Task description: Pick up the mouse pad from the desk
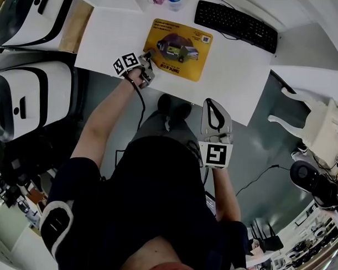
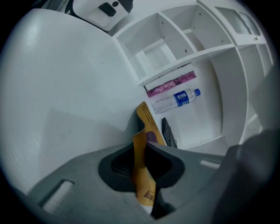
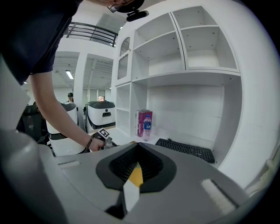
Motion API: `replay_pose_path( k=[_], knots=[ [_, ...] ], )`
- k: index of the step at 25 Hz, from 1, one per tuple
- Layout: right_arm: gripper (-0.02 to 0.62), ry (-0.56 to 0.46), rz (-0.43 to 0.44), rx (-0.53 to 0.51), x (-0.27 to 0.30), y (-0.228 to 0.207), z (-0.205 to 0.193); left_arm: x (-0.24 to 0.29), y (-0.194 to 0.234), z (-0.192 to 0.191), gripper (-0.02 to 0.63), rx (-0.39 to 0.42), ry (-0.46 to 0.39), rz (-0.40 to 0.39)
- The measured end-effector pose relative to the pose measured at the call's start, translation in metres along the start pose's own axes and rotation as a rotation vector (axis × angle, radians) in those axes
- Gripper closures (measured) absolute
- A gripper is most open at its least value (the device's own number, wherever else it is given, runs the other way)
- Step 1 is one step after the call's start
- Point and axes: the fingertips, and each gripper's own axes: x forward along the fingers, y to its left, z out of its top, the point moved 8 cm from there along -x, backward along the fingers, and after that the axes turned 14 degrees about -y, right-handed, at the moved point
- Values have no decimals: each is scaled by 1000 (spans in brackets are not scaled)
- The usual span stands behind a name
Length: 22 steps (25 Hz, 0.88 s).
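Note:
The yellow printed mouse pad (image 1: 177, 49) lies on the white desk (image 1: 232, 78), in front of the keyboard. My left gripper (image 1: 149, 58) is at the pad's near-left corner and shut on it. In the left gripper view the pad (image 2: 146, 127) stands edge-on between the jaws of the left gripper (image 2: 142, 166), its pinched corner curled up off the desk. My right gripper (image 1: 213, 105) hangs off the desk by the person's body, jaws together, holding nothing. Through the thin slit of the right gripper (image 3: 134, 175) a strip of yellow and white shows.
A black keyboard (image 1: 236, 24) lies at the desk's far right. A water bottle (image 2: 177, 99) and a pink box (image 2: 170, 84) stand at the back under white shelves. White machines (image 1: 32, 93) stand left of the desk and a white chair (image 1: 319, 123) to the right.

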Motion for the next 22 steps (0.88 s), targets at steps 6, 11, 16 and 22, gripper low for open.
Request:
replay_pose_path(
  k=[6,11,16,22],
  knots=[
    [597,-2,-3,-4,0,-2,0,-2,0,-1,588,9,-2,-7],
    [597,-3,-6,-7,0,-2,0,-5,-11,2,589,27,-6,-52],
    [597,-12,-15,-12,0,-3,3,-14,-33,6,589,83,-18,-112],
    [597,-21,-34,-18,0,-6,4,-29,-67,9,590,214,-37,-196]
  ],
)
